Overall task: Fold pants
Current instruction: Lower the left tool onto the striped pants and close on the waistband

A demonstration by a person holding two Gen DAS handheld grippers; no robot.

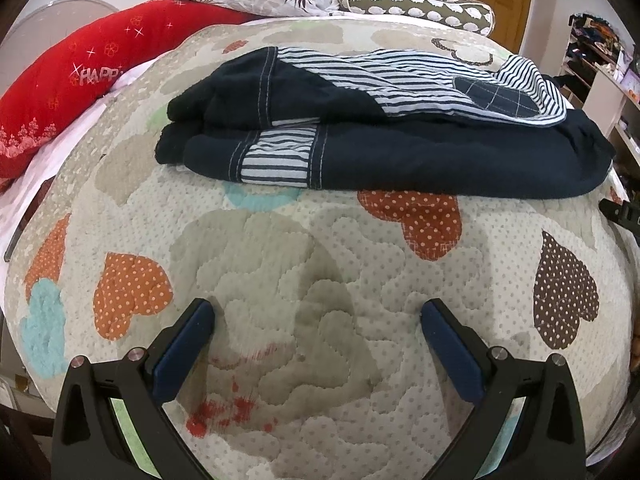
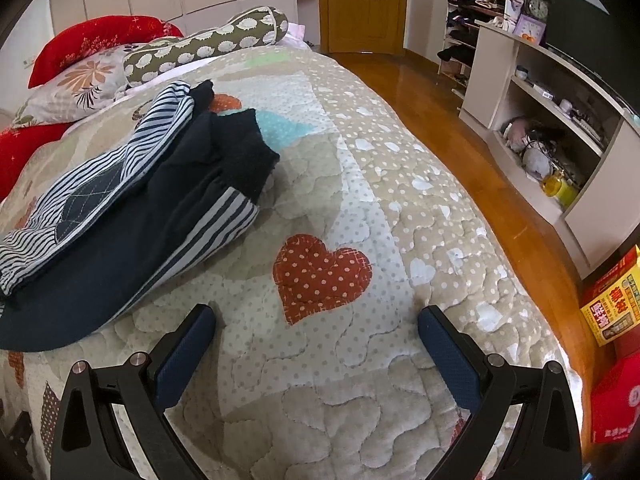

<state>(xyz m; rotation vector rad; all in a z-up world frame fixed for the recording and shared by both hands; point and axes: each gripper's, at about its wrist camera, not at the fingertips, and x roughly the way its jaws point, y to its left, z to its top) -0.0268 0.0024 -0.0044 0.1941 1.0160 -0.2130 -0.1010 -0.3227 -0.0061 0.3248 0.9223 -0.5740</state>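
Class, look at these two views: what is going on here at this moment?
A person holds a claw in each hand above a quilted heart-patterned bedspread. The left claw and the right claw are both open and hold nothing. The navy pants with striped panels lie folded in a bundle on the bedspread, apart from both claws. Pillows sit at the head of the bed.

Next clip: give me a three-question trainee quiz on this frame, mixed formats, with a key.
1. True or false: the left claw grips the pants.
2. Multiple choice: the pants lie on A) the wooden floor, B) the heart-print quilt, C) the shelf unit.
3. Fill in: the right claw is ____, over a red dotted heart patch.

Key: 1 false; 2 B; 3 open.
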